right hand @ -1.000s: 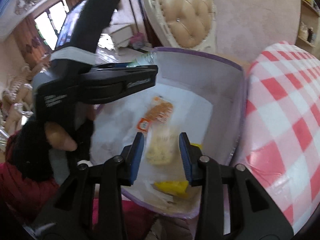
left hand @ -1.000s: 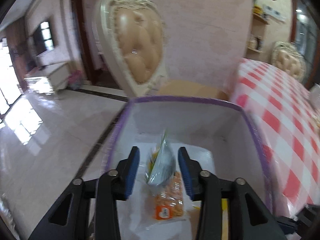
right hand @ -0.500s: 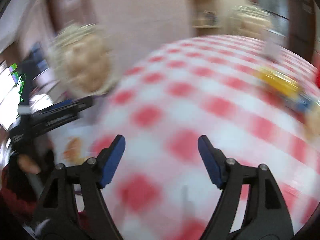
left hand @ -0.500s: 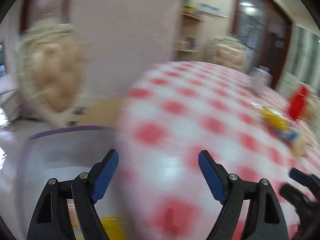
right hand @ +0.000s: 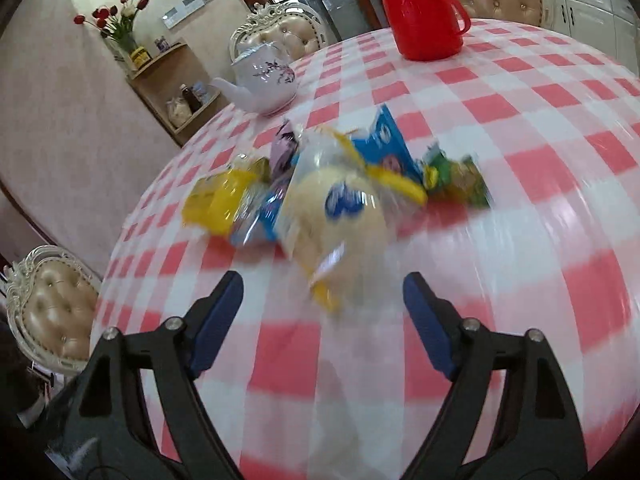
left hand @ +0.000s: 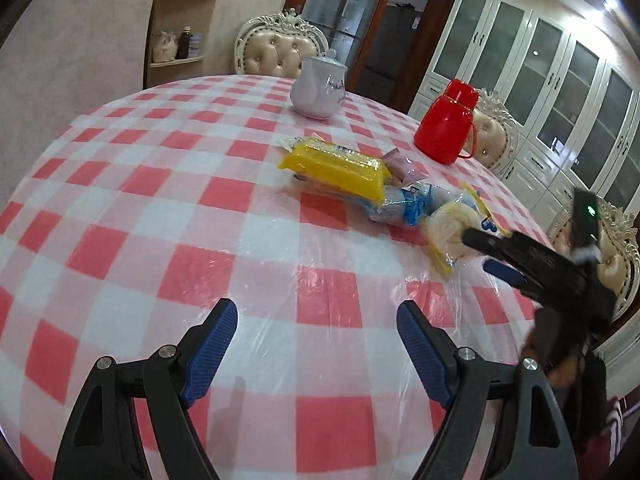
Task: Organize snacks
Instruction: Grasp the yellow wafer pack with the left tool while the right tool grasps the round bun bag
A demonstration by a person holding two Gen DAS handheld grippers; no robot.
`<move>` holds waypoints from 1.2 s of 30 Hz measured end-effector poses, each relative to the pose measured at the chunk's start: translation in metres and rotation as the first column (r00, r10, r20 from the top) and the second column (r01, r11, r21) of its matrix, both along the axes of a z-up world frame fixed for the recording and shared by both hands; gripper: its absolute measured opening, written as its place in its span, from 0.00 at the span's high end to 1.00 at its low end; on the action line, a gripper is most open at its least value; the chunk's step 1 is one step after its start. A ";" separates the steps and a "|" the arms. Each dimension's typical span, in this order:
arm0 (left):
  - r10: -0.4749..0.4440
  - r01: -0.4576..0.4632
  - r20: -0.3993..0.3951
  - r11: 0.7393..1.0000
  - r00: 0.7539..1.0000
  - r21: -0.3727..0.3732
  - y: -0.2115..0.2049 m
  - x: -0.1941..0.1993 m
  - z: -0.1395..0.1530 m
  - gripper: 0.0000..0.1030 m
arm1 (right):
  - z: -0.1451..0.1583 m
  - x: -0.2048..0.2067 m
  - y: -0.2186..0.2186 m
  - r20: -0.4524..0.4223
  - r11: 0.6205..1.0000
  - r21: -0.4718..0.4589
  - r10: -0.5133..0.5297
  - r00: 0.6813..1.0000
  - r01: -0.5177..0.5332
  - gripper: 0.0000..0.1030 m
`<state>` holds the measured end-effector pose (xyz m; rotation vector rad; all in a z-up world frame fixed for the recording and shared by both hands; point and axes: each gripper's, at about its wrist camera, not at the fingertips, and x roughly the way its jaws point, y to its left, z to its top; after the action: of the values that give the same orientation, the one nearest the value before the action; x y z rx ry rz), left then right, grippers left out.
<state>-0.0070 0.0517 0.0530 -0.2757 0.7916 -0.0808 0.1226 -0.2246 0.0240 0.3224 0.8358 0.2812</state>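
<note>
While my right wrist view is smearing with motion, I am making out the snack pile only roughly: a round pale bun in clear wrap (right hand: 336, 216) is lying nearest my right claw (right hand: 322, 306), with a yellow packet (right hand: 218, 200) to its left, a blue packet (right hand: 384, 146) behind it and a green packet (right hand: 460, 178) to its right. Print on all of them is too blurred to read. My right claw's jaws are opening, and nothing is sitting between them; the bun is lying just beyond the tips, on the checked table (right hand: 520, 128).

My left wrist view is showing the same pile sharply but from farther off. There the yellow packet (left hand: 334, 168) is lying toward the far middle of the table (left hand: 160, 200), a crinkled blue-and-clear wrapper (left hand: 404, 206) is touching its near end, a small purple packet (left hand: 402, 164) is peeking out behind, and the bun (left hand: 452, 226) is partly hiding behind my right claw (left hand: 486, 256), which is reaching in from the right edge. The green packet is not showing in this view. My left claw (left hand: 316, 334) is standing wide and empty over bare cloth, well apart from the snacks.

Both views are catching the white teapot (left hand: 318, 90) and the red flask (left hand: 448, 122) standing beyond the pile. Only the right view is showing the teapot's spout, a vase of tulips (right hand: 120, 20) on a corner shelf, and a padded chair (right hand: 52, 308) at the table's left edge. The flask's top (right hand: 420, 8) is being cut off by that frame.
</note>
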 end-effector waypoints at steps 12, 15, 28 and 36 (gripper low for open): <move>0.103 -0.144 -0.141 0.933 0.985 -0.328 0.017 0.099 -0.027 0.19 | -0.001 -0.011 -0.012 0.035 1.000 -0.004 0.019 0.999 -0.019 0.59; 0.219 -0.277 -0.184 0.870 0.958 -0.407 0.017 0.134 -0.023 0.19 | 0.008 -0.035 -0.021 0.075 0.999 0.036 0.018 0.997 -0.020 0.59; 0.437 -0.484 -0.349 0.873 0.829 -0.055 -0.036 0.235 -0.027 0.19 | 0.011 -0.046 -0.020 0.092 0.997 0.045 0.056 0.994 -0.060 0.59; 0.249 -0.249 -0.188 0.968 0.950 0.027 -0.033 0.159 -0.022 0.54 | 0.013 -0.046 -0.027 0.095 0.997 0.070 0.037 0.995 -0.044 0.59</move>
<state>0.1523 0.0187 0.0312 -0.3830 0.9405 0.1873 0.0767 -0.2517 0.0366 0.3570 0.7420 0.3622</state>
